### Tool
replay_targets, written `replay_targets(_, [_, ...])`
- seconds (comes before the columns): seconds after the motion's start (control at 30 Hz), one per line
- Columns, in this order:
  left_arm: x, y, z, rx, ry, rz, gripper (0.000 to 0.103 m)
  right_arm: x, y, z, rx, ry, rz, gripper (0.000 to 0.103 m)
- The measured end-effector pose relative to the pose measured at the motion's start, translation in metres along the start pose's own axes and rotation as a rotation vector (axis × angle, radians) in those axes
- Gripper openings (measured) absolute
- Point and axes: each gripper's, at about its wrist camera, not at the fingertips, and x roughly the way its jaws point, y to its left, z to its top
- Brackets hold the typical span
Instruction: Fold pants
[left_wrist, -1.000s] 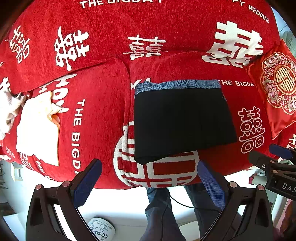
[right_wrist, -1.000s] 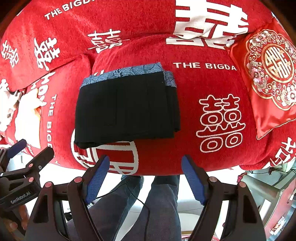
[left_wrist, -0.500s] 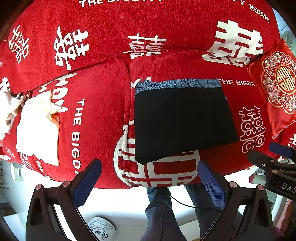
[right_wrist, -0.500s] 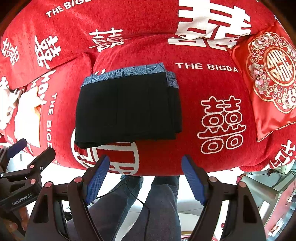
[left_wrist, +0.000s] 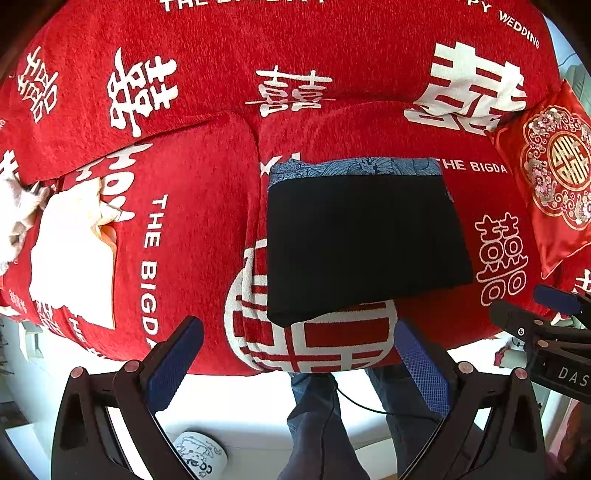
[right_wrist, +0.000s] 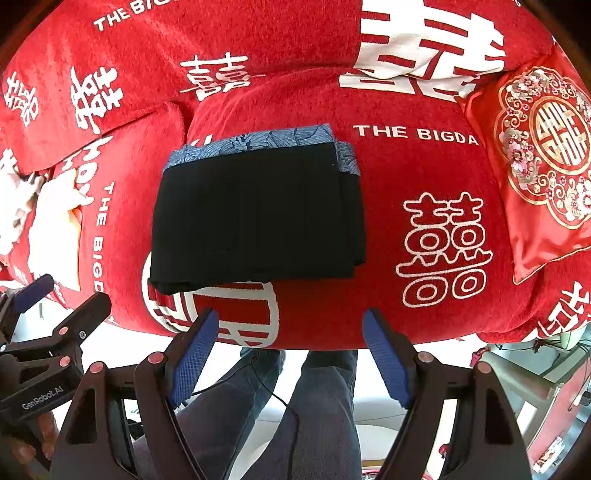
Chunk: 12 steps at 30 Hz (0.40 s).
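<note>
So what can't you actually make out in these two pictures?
- Underside and inner layers of the folded black pants: covered by their own top layer, both views.
- White cloth at the left: its far end bends out of the left wrist view.
- The person's feet: hidden behind the right gripper in its own view.

- The pants (left_wrist: 364, 243) (right_wrist: 255, 214) are black and lie folded into a flat, squarish stack.
- A blue patterned band shows along the stack's far edge.
- The stacked layers show as stepped edges on the right side in the right wrist view.
- The stack rests on red fabric with white lettering, its near left corner over a round white emblem.
</note>
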Motion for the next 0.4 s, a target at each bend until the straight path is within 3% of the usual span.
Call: replay_targets(0.4, [-0.0041, -0.0020, -0.0022, -0.008, -0.019, -0.010, 0.103, -0.0001, -0.0006, 0.0017, -0.002, 0.000, 0.001, 0.083])
